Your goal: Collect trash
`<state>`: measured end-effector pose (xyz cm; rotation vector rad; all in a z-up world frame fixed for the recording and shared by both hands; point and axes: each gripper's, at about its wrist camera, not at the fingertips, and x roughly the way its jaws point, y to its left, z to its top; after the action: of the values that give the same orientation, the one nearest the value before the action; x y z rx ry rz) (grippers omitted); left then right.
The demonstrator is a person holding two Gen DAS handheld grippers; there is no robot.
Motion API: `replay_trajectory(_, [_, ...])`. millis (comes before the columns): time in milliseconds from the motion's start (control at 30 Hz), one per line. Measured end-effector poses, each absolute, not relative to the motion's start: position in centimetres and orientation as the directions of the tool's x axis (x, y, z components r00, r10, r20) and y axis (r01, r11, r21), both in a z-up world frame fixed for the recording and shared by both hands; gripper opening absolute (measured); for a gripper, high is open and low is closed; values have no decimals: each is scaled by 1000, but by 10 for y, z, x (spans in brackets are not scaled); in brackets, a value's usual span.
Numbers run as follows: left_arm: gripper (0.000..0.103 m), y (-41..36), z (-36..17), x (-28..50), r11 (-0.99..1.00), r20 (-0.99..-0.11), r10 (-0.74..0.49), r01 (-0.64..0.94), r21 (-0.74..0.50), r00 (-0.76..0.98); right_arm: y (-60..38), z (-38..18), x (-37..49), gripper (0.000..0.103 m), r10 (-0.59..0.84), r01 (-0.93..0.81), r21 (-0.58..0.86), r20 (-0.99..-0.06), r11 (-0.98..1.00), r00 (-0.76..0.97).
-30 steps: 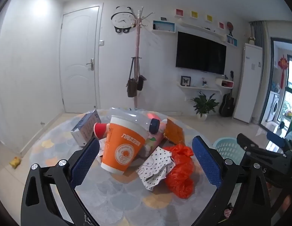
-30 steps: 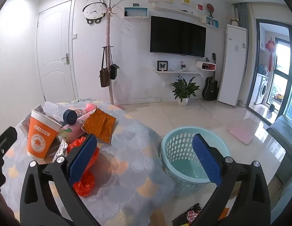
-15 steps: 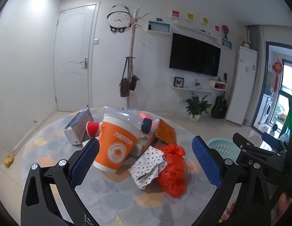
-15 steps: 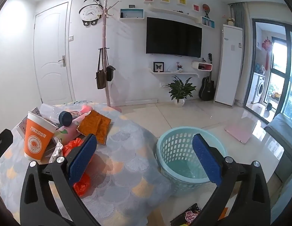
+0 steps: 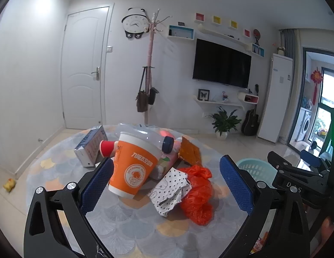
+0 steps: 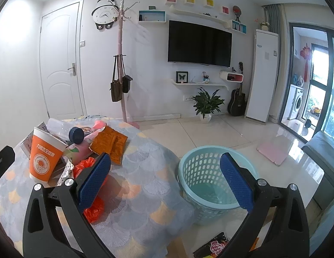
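A pile of trash lies on the round table [image 5: 128, 225]: an orange paper cup [image 5: 132, 167], a clear bottle with a blue cap [image 5: 145, 135], a crumpled spotted paper [image 5: 171, 189], a red plastic bag [image 5: 197, 195], an orange wrapper [image 5: 189, 153] and a small carton [image 5: 89, 148]. My left gripper [image 5: 167, 185] is open and empty, just short of the pile. My right gripper [image 6: 167, 180] is open and empty, over the table's right edge, between the pile and a light blue basket [image 6: 212, 180] on the floor.
The basket also shows in the left wrist view [image 5: 255, 169]. A dark snack packet [image 6: 214, 247] lies on the floor by the basket. A pink mat [image 6: 274, 152], a potted plant [image 6: 206, 105] and a coat stand [image 6: 121, 64] stand farther off. A yellow scrap [image 5: 9, 185] lies on the floor at left.
Both grippers have drawn back and risen slightly, so the pile looks a little farther away. Both stay open. Nothing on the table has moved.
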<state>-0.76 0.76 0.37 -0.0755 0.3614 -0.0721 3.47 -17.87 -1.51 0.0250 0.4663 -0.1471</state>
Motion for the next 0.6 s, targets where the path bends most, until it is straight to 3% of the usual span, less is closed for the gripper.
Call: replay_trajectory(600, [96, 5, 3, -10, 994, -353, -93, 65, -89, 931, -180, -16, 34, 97, -137, 151, -6, -455, 989, 880])
